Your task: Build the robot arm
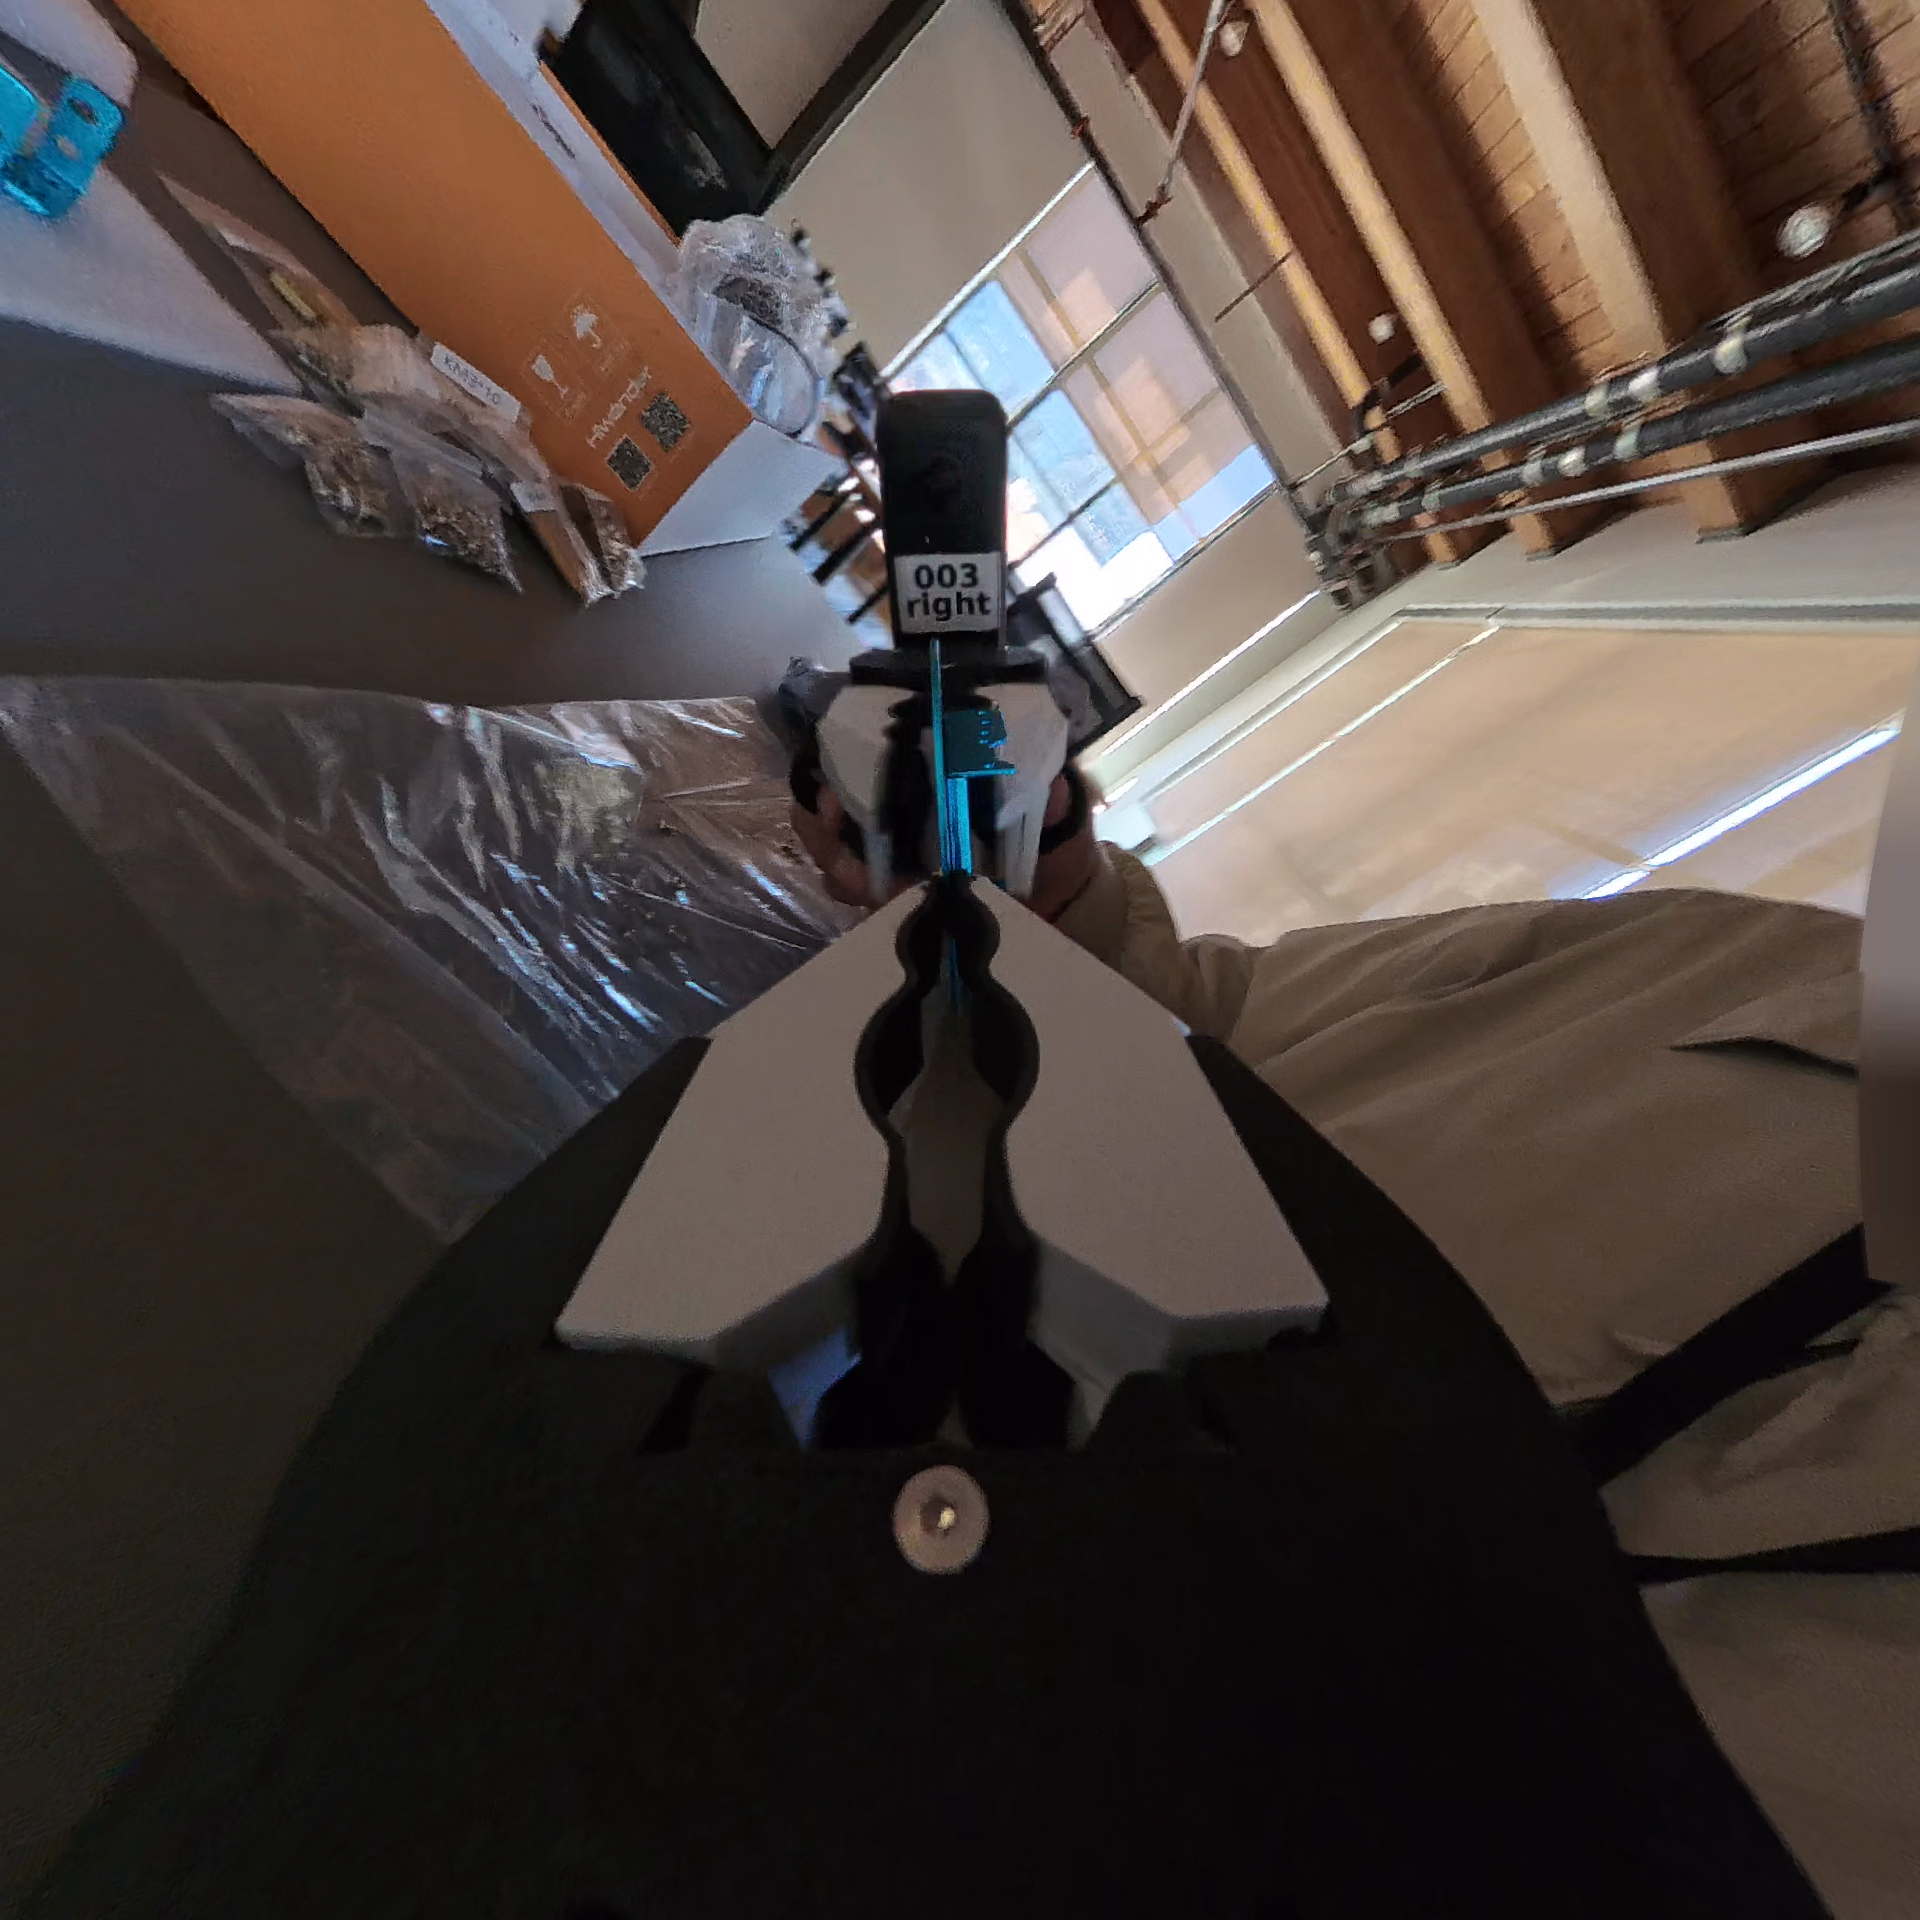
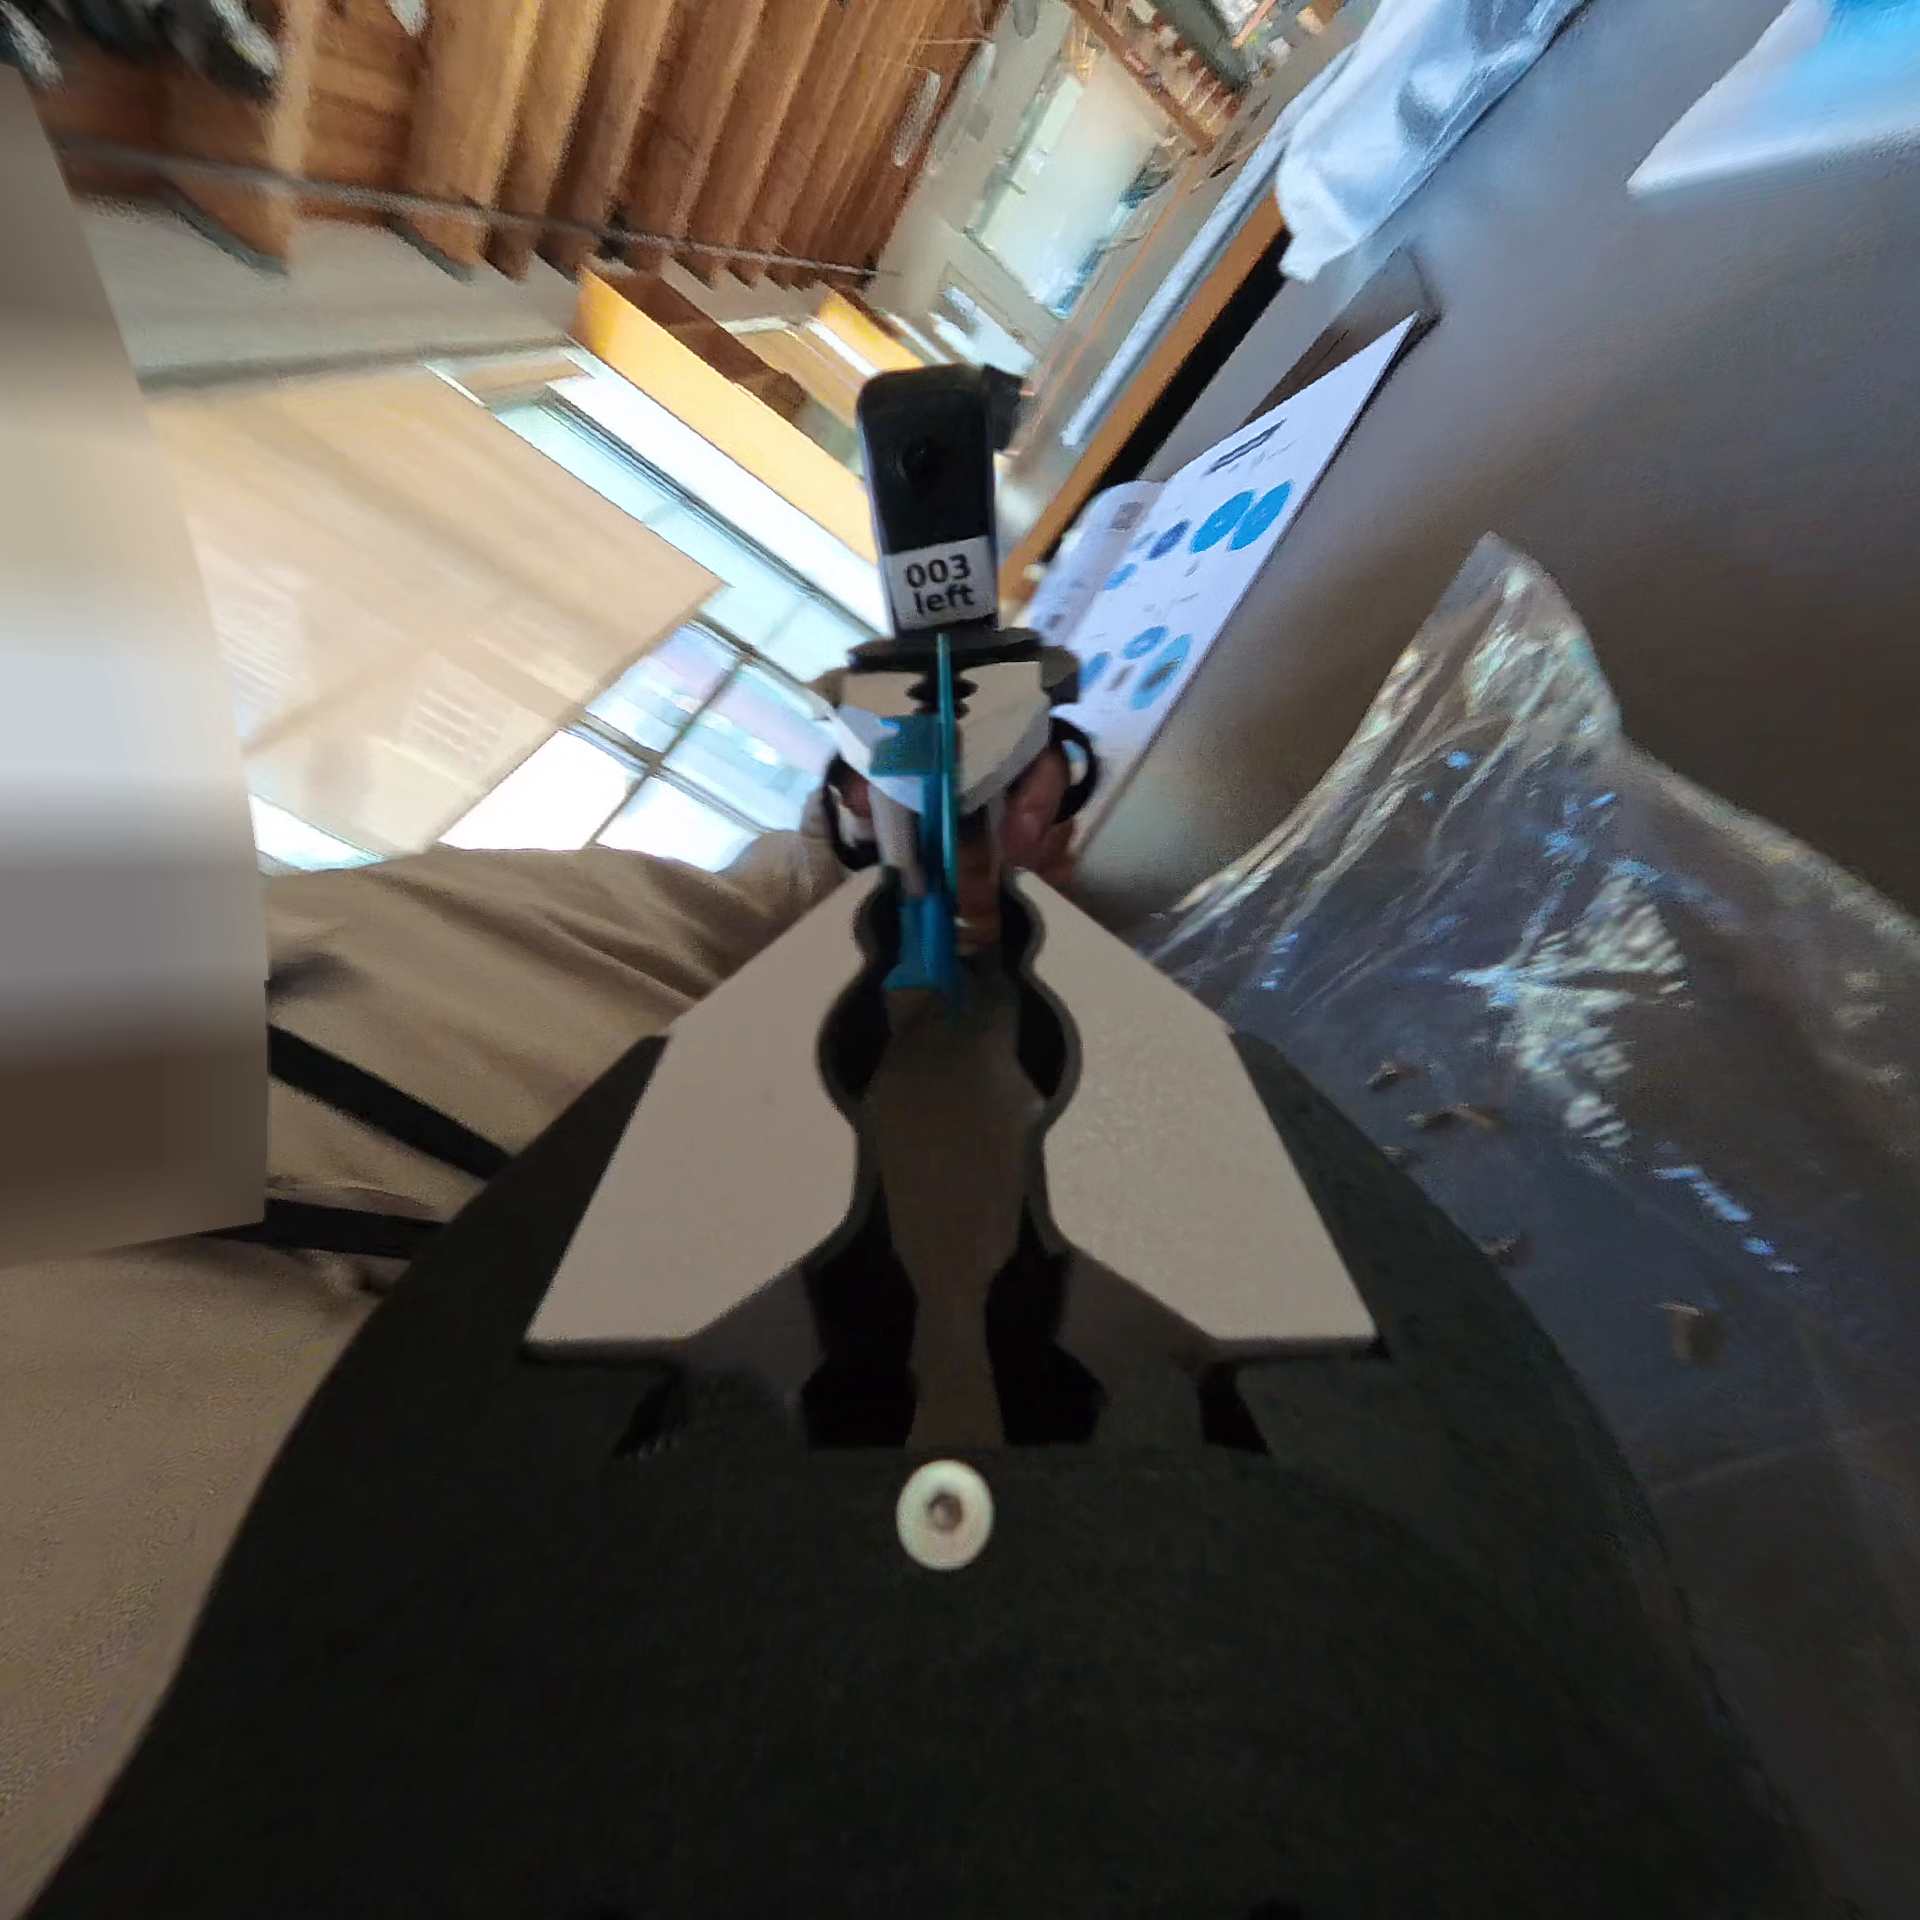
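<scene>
My two grippers face each other in the air with a thin blue metal bracket (image 1: 961, 769) between them. My left gripper (image 1: 940, 888) is shut on the near edge of the bracket, and the thin blue plate runs back between its pads. In the right wrist view my right gripper (image 2: 945, 883) stands open. The blue bracket (image 2: 920, 940) lies between its fingers with a gap on the right side, so the pads do not press on it. The right gripper also shows in the left wrist view (image 1: 951, 852), and the left gripper in the right wrist view (image 2: 935, 821). A hand holds each.
A clear plastic bag (image 1: 416, 883) lies on the grey table (image 1: 260, 644) below the grippers and also shows in the right wrist view (image 2: 1507, 883). An orange box (image 1: 468, 239), small bags of hardware (image 1: 416, 468) and blue parts (image 1: 52, 135) sit farther off. A printed sheet (image 2: 1195, 582) lies beyond. A beige sleeve (image 1: 1507, 1039) is close by. Less than 4 cm separates the two grippers' tips.
</scene>
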